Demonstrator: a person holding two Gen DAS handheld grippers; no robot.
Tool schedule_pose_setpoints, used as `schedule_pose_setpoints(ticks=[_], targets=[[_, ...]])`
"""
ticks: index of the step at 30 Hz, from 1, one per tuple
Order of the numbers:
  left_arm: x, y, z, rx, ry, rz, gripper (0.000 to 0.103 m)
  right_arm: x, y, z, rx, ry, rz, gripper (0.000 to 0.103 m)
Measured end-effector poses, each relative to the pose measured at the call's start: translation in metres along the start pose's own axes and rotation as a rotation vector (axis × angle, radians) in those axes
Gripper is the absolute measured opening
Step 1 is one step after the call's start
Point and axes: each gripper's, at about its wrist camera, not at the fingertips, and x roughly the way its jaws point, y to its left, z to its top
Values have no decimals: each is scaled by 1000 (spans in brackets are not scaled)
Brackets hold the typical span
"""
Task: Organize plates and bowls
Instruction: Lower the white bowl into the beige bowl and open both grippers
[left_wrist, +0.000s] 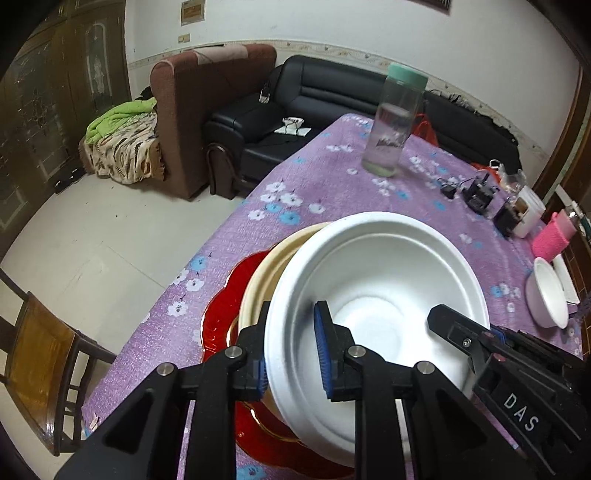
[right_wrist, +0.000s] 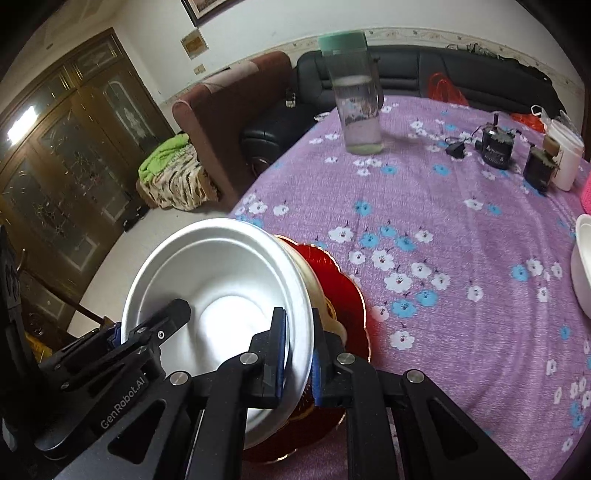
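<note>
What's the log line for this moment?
left gripper: shut on white bowl | right gripper: same rim | under: cream bowl, red plate

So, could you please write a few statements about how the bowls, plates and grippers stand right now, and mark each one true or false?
1. Both grippers pinch the rim of the large white foam bowl: the left gripper, the right gripper. True.
2. The round cream plate lies directly under the scalloped red glass plate. False: the cream plate lies on the red one.
3. The clear water bottle with a mint-green cap lies on its side. False: it stands upright on the purple floral tablecloth.
4. A small white bowl sits apart from the stack. True.
</note>
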Motion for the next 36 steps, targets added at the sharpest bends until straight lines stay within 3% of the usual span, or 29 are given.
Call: schedule_pose_setpoints(ticks=[6,12,14,17,20,22,24,25,32,36], targets=[[-5,7,-2,-13,-10,-35,25,6,0,1,-21,-6,-7,15],[-19,6,-4,-19,-35,-55,51,8,12,-3,-84,-30,-18,15],[-24,6,-5,-5,-49,-47,51,8,16,-4,-112,-47,-35,15],[-30,11,-4,-14,-85,-7,69,7,20,-4,-133,-63,-77,15],[-36,19,-6,-41,-105,-26,71,4,18,-4,-128,-88,-62,18],[-42,20,-8,-47,-122,-11,71,2,16,-3,-115,-104,-56,31],[-48,19,-10,-41,-140,7,71,-5,12,-3,-94,-135,-31,51],[-51,18,-12,-38,-150,14,71,-8,11,-3,-86,-152,-29,54],[-79,-3,-26,30,-231,88,71,-30,-1,-6,-22,-214,-14,56],[-97,-21,-37,83,-292,130,78,-43,-12,-14,14,-230,-6,56]])
